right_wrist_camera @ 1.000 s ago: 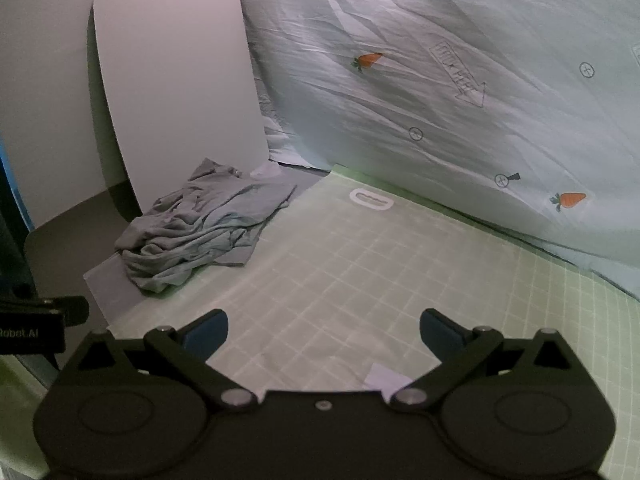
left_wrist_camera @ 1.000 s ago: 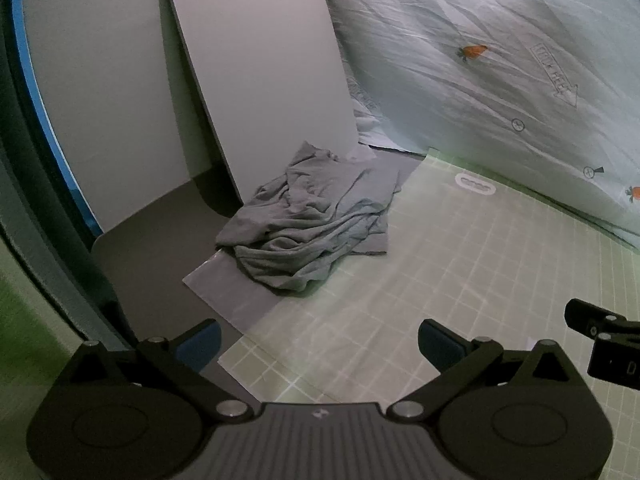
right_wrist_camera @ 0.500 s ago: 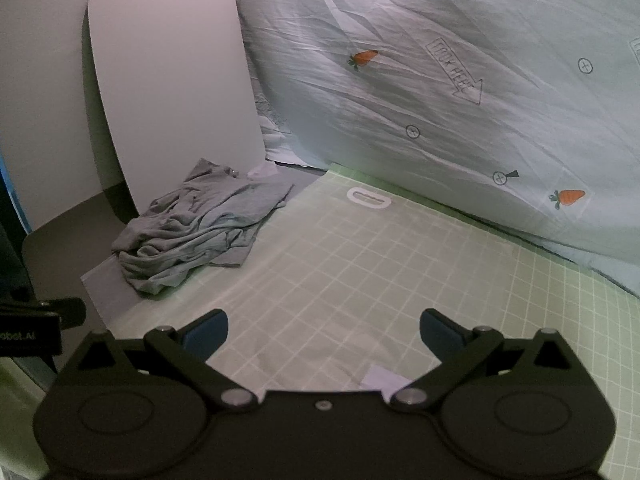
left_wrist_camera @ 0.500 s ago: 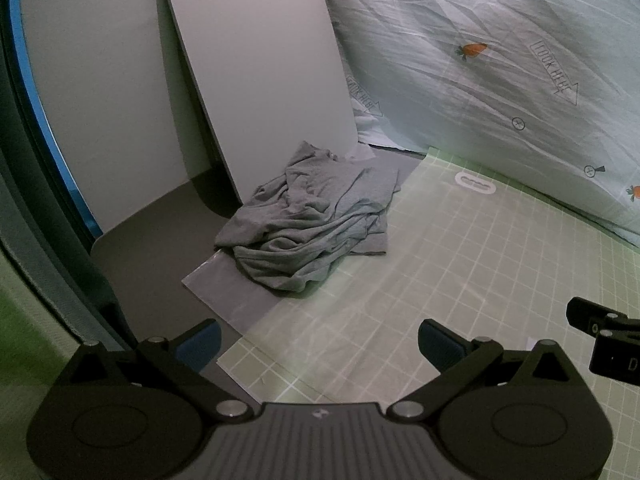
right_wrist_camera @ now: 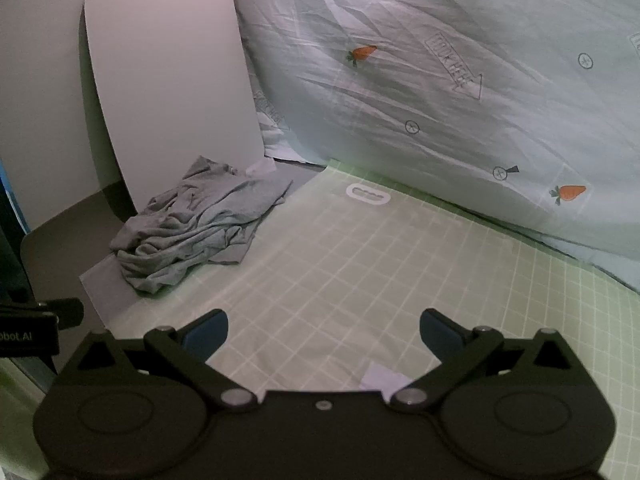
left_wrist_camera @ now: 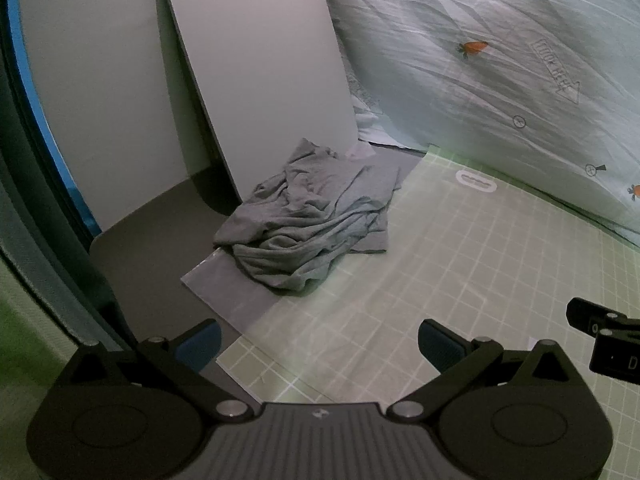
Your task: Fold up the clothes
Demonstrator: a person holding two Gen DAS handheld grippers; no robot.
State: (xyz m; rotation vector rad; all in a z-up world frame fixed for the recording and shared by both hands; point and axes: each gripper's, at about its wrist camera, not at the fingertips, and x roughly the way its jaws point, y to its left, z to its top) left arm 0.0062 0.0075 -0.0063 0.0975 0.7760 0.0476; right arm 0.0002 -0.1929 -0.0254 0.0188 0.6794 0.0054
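Note:
A crumpled grey garment [left_wrist_camera: 316, 216] lies in a heap at the far left corner of the pale green grid mat [left_wrist_camera: 460, 264], partly on a grey sheet. It also shows in the right wrist view [right_wrist_camera: 200, 224]. My left gripper [left_wrist_camera: 318, 344] is open and empty, hovering over the mat's near left edge, well short of the garment. My right gripper [right_wrist_camera: 322, 332] is open and empty over the mat [right_wrist_camera: 380, 264], to the right of the left one.
Two white boards [left_wrist_camera: 256, 72] lean against the wall behind the garment. A pale sheet with carrot prints [right_wrist_camera: 460, 80] hangs along the back. A small white paper scrap [right_wrist_camera: 384, 378] lies on the mat near my right gripper. The dark table edge [left_wrist_camera: 132, 264] is at left.
Both grippers have drifted slightly; the view has shifted a little. The garment has not moved and both grippers stay open.

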